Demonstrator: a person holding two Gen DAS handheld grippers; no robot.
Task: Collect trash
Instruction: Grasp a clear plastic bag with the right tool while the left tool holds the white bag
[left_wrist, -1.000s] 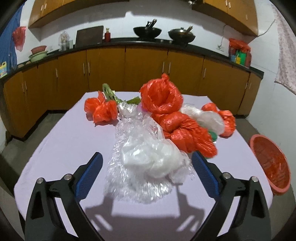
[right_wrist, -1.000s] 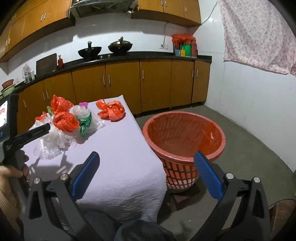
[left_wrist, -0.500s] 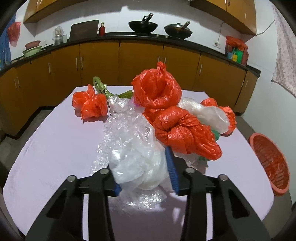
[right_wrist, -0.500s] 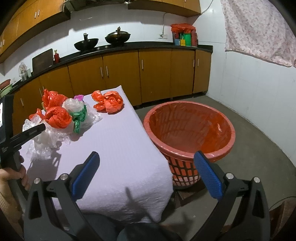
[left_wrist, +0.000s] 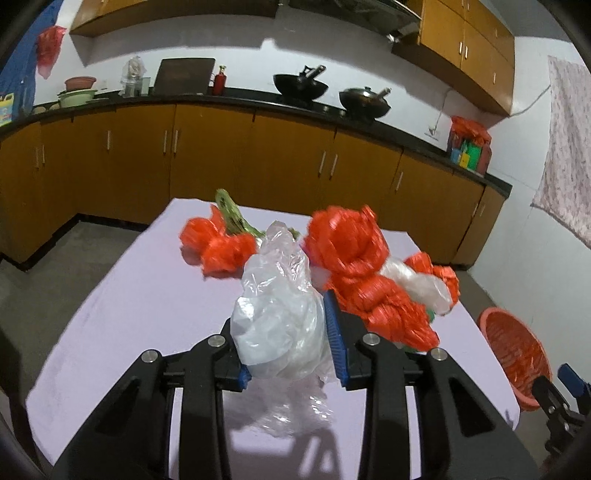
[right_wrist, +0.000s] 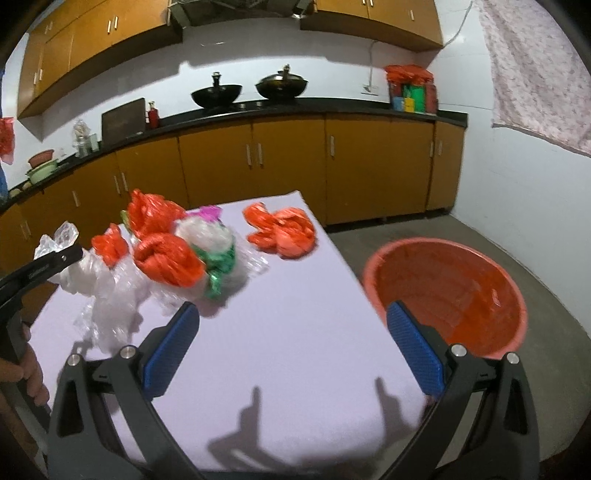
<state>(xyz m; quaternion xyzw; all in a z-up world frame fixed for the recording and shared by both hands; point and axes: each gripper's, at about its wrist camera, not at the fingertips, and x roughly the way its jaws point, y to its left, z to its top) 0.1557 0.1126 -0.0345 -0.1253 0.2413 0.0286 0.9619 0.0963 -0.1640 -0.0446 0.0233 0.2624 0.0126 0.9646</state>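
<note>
The left hand-held gripper (left_wrist: 291, 339) was clamped on a crumpled clear plastic bag (left_wrist: 280, 306), its blue pads pressing the bundle from both sides above the lilac-covered counter (left_wrist: 122, 302). A loose tail of the bag hung toward the cloth; whether it touched was hard to tell through the blur. Just beyond lay the remaining pile: orange plastic bags (left_wrist: 351, 266), a white bag (left_wrist: 417, 280) and a small orange bundle (left_wrist: 218, 243) to the left. The right hand-held gripper (right_wrist: 291, 347) was spread wide and held nothing, hovering over the counter's near right part. The orange basket (right_wrist: 447, 291) stood on the floor just beside the counter's right edge.
</note>
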